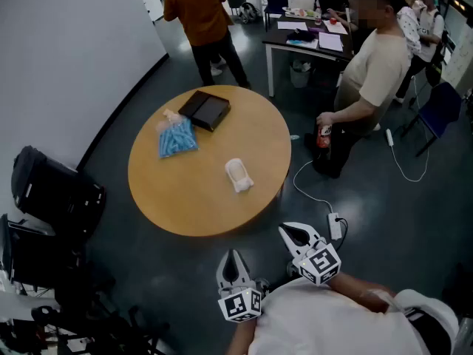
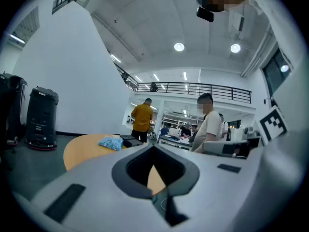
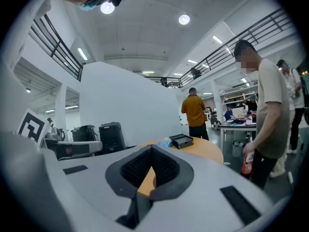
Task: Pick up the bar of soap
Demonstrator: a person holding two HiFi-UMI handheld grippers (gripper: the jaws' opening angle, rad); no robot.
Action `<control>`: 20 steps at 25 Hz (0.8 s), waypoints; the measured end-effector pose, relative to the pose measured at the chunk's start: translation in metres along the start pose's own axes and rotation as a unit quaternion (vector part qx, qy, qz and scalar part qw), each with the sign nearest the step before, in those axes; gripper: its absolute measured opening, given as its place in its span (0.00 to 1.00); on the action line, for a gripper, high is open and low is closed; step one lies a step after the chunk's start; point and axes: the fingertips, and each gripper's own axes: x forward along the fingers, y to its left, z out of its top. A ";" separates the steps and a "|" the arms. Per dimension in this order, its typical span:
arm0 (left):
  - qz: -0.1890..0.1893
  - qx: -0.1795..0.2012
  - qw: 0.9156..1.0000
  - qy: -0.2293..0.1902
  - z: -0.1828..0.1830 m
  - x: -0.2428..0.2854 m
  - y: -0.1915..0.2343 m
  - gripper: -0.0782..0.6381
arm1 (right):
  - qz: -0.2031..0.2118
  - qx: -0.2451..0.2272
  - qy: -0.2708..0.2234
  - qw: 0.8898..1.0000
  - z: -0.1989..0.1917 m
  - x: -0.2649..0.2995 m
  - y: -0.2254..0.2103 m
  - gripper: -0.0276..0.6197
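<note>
The bar of soap [image 1: 238, 174] is a pale wrapped block lying right of centre on the round wooden table [image 1: 185, 198]. Both grippers hang off the table's near edge, close to my body. My left gripper [image 1: 233, 256] points at the table with its jaws together and nothing in them. To its right, my right gripper [image 1: 285, 230] is also shut and empty. In the left gripper view my left gripper [image 2: 154, 148] blocks the soap. In the right gripper view my right gripper [image 3: 152, 149] does the same.
A blue bag [image 1: 177, 139] and a flat black box [image 1: 205, 109] lie at the table's far left. A person in orange [image 1: 199, 13] stands beyond; a person in beige [image 1: 373, 72] holding a red bottle [image 1: 324, 135] stands right. Black cases [image 1: 52, 191] sit left; a power strip [image 1: 334, 224] lies on the floor.
</note>
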 end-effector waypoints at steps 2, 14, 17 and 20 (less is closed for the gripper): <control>0.001 0.000 1.000 0.001 0.000 0.000 -0.001 0.12 | 0.000 0.001 0.001 1.000 0.000 0.000 -0.001 0.06; 0.009 0.000 1.000 0.002 -0.002 -0.001 -0.005 0.12 | 0.004 0.004 0.005 1.000 -0.001 -0.004 -0.006 0.06; 0.012 0.001 1.000 0.005 -0.005 -0.001 -0.009 0.12 | 0.012 0.019 0.001 1.000 -0.001 -0.007 -0.008 0.06; 0.021 0.000 1.000 0.004 -0.007 0.000 -0.013 0.12 | 0.016 0.013 -0.004 1.000 0.002 -0.010 -0.013 0.06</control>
